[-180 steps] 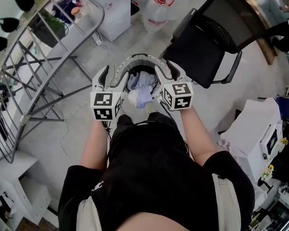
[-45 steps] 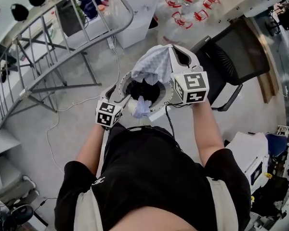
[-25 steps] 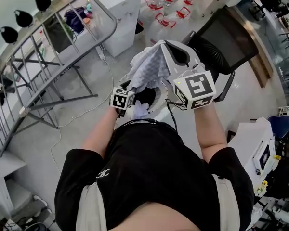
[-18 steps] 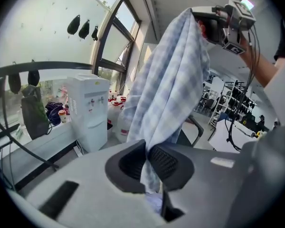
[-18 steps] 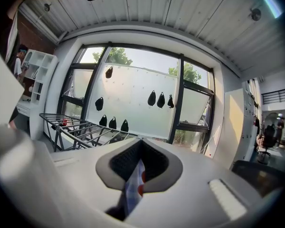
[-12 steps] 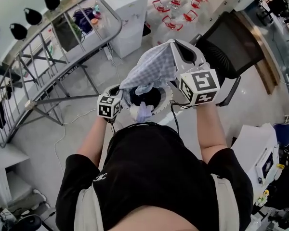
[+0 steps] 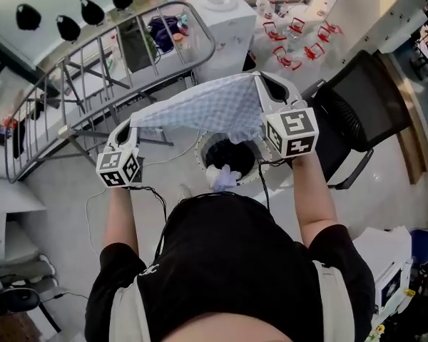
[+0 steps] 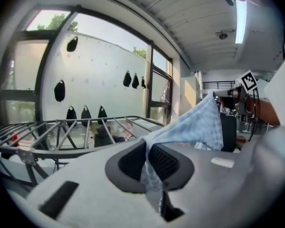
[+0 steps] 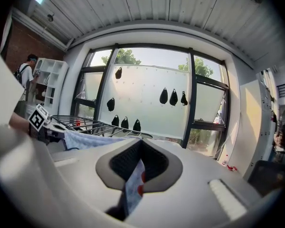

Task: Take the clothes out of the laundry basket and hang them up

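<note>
Both arms reach forward and are spread wide. The left tool [image 7: 130,125] is out at the left, beside the drying rack [image 7: 71,84], and the right tool [image 7: 260,85] is at the right. A pale blue checked cloth [image 7: 207,109] stretches between them, above the laundry basket [image 7: 202,150]. The left tool's jaws have just been closing and now pinch one corner of the cloth. The right tool's jaws are pressed tight on the opposite edge. Each tool's cube bears black-and-white square markers. The white emblem [image 7: 151,269] on the person's black shirt [image 7: 228,255] is too small to read.
</note>
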A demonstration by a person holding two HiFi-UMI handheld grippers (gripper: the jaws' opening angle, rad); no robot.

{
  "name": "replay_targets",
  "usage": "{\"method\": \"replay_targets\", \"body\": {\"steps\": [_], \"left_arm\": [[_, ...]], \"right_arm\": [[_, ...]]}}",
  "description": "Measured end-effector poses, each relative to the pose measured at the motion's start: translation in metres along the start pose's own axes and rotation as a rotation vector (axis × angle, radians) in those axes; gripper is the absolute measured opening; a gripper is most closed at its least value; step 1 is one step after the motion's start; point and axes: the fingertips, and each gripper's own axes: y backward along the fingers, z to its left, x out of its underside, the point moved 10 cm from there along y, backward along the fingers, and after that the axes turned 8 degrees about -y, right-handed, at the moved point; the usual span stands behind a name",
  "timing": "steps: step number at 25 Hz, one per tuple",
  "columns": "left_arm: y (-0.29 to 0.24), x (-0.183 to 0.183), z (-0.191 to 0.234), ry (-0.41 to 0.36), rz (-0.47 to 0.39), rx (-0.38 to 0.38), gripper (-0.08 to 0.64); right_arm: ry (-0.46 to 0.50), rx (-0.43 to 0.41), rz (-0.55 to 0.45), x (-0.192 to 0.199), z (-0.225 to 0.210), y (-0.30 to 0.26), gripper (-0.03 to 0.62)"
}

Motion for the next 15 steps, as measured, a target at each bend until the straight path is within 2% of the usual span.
{"method": "replay_targets", "body": {"steps": [3, 6, 15], "left_arm": [[0.035, -0.025, 0.017, -0.001, -0.063, -0.112, 0.017], [0.068, -0.039, 0.025, -0.011, -0.088, -0.210, 0.017], [0.157, -0.032, 0.027, 0.011, -0.079, -0.455, 0.017]], "right_arm": [[0.019, -0.068, -0.014, -0.004, 0.011, -0.012, 0.015], [0.035, -0.142, -0.033, -0.009, 0.024, -0.022, 0.017], [0.081, -0.357, -0.066, -0.027, 0.078, -0.054, 0.017]]}}
